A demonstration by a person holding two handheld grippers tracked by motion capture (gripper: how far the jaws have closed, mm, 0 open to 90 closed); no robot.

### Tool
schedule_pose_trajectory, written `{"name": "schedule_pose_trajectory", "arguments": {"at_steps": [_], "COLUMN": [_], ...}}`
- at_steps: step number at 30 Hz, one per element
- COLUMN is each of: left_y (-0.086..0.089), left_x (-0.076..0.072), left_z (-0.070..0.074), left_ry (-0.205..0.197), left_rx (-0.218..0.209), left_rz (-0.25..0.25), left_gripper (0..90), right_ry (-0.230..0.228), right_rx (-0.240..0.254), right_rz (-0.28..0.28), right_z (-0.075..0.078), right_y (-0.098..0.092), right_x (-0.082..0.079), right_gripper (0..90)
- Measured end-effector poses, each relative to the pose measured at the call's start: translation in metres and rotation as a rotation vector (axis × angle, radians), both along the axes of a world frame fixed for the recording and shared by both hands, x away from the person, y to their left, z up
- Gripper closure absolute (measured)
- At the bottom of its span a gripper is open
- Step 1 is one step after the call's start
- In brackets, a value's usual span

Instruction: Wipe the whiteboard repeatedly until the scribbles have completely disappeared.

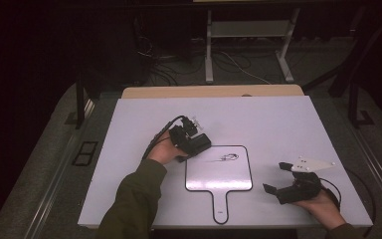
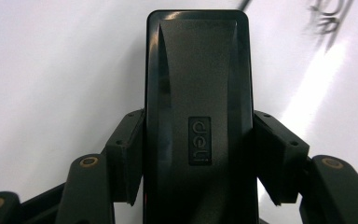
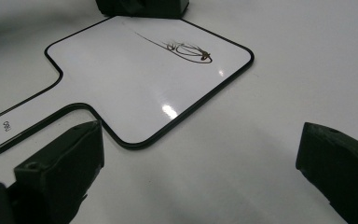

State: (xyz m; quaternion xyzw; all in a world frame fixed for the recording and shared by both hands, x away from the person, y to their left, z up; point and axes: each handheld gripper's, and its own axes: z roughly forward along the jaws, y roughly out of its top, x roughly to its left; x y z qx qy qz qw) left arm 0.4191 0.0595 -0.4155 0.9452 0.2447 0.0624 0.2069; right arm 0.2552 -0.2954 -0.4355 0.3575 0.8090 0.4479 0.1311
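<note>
My left gripper [image 2: 198, 154] pinching a black eraser [image 2: 198, 93] at the whiteboard paddle's [image 1: 219, 174] upper-left corner, near its scribble [image 1: 227, 157], my right gripper [image 1: 274, 180] spread wide, holding nothing, just right of the paddle on the white table [image 1: 278, 124]

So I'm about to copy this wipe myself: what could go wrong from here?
The left gripper is shut on the black eraser at its rear part only, so pressing down could tilt it. The handheld whiteboard lies loose on the table, so a stroke across the scribble could push it while the right gripper sits open beside it.
</note>
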Motion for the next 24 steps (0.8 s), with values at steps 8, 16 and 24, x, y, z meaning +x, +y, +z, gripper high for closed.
{"name": "schedule_pose_trajectory", "arguments": {"at_steps": [8,16,24], "left_y": [-0.005,-0.003,0.002], "left_x": [-0.012,-0.030,-0.015], "left_z": [0.001,0.000,0.000], "left_ry": [-0.017,-0.003,-0.006], "left_rx": [0.027,0.004,0.006], "left_rz": [-0.029,-0.057,-0.016], "left_gripper": [39.0,39.0,39.0], "right_ry": [0.001,0.005,0.005], "right_rx": [-0.001,-0.001,-0.002], "right_rz": [0.000,0.000,0.000], "right_z": [0.000,0.000,0.000], "right_y": [0.000,0.002,0.002], "right_x": [0.000,0.000,0.000], "right_gripper": [0.0,0.0,0.0]}}
